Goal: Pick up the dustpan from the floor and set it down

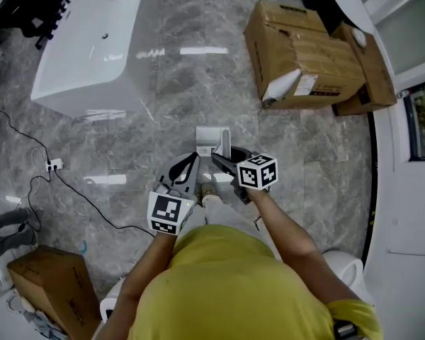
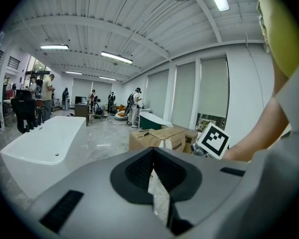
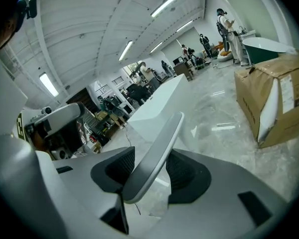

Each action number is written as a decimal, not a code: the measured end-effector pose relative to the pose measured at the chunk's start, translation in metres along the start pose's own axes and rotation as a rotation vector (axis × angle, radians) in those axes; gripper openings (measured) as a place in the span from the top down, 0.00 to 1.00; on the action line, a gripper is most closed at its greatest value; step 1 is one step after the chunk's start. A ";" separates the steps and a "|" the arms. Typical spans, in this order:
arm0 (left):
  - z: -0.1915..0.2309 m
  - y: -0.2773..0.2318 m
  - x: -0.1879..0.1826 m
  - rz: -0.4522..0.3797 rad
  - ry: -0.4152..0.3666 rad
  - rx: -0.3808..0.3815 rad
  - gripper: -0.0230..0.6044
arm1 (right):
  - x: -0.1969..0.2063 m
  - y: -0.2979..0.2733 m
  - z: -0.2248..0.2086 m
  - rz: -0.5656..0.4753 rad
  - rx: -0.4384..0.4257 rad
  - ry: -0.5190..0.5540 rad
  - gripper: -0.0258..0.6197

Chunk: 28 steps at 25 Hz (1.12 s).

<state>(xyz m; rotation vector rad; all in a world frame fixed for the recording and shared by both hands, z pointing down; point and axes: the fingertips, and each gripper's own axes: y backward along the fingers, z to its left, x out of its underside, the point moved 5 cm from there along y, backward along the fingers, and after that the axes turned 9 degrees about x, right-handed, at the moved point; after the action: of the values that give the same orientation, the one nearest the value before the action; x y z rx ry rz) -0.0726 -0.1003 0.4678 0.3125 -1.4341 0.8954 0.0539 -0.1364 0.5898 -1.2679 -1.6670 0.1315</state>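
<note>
In the head view the white-grey dustpan point(image 1: 208, 138) hangs low over the marble floor, just ahead of my feet, with its handle point(image 1: 225, 144) rising toward me. My right gripper point(image 1: 224, 160) is shut on that handle. In the right gripper view the pale handle point(image 3: 162, 143) runs slantwise between the dark pads point(image 3: 187, 176) of the right gripper point(image 3: 149, 171). My left gripper point(image 1: 184, 172) is held just left of the dustpan. The left gripper view shows the left gripper point(image 2: 157, 178) shut on a crumpled white piece point(image 2: 160, 199) that looks like paper.
A white bathtub point(image 1: 92, 44) stands at the far left and cardboard boxes point(image 1: 308, 55) at the far right. A black cable with a power strip point(image 1: 54, 165) crosses the floor on the left. Another carton point(image 1: 49, 285) sits near left. A white curved rim point(image 1: 397, 190) runs along the right.
</note>
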 end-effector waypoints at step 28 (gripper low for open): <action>-0.011 -0.014 -0.025 -0.067 -0.035 0.034 0.96 | -0.058 0.106 0.004 -0.328 0.518 0.126 0.85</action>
<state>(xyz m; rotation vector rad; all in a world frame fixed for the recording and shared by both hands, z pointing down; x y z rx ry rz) -0.0522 -0.1099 0.4470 0.4010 -1.4334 0.8643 0.1189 -0.1326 0.4878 -0.5972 -1.5734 0.2584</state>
